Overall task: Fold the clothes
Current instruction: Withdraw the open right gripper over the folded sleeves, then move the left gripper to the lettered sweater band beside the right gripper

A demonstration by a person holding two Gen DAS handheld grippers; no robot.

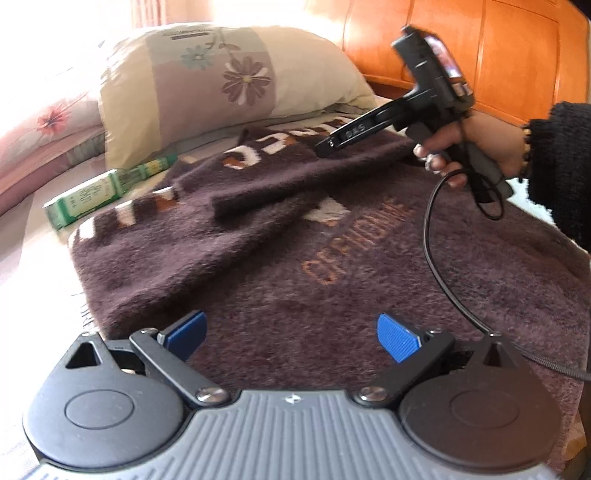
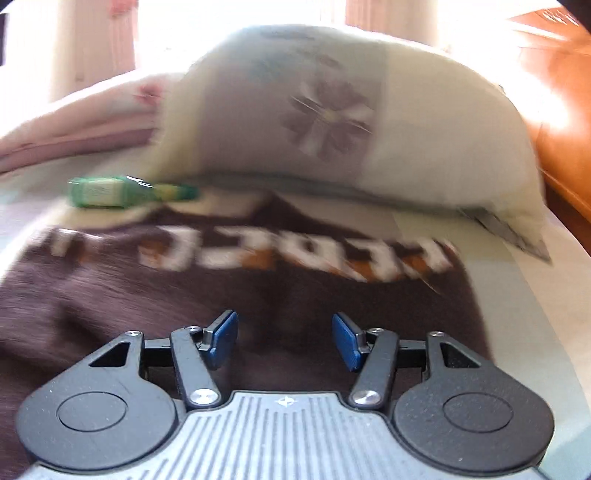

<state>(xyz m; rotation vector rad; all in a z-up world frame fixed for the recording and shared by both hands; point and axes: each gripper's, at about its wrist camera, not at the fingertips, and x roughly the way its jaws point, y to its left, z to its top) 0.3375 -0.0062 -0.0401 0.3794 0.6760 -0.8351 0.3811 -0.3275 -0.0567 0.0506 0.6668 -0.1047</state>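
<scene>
Left hand-held gripper (image 1: pixel 290 332) view alone shows hand (image 1: pixel 476 144) over sweater (image 1: pixel 258 240).

We see a fuzzy dark brown sweater (image 1: pixel 295 258) with white and orange lettering spread flat on the bed just below the pillow (image 1: pixel 207 81), one sleeve (image 1: pixel 266 192) folded across its middle.

Bedroom, bed by a bright window.
Glossy orange wooden headboard (image 1: pixel 461 48) ahead-right of the left gripper. Floral pillow (image 1: pixel 221 85) straight ahead, pink floral bedding (image 1: pixel 48 122) ahead-left. Pale sheet (image 2: pixel 554 314) right of the right gripper. Window light (image 2: pixel 240 14) blown out behind the pillow.
</scene>
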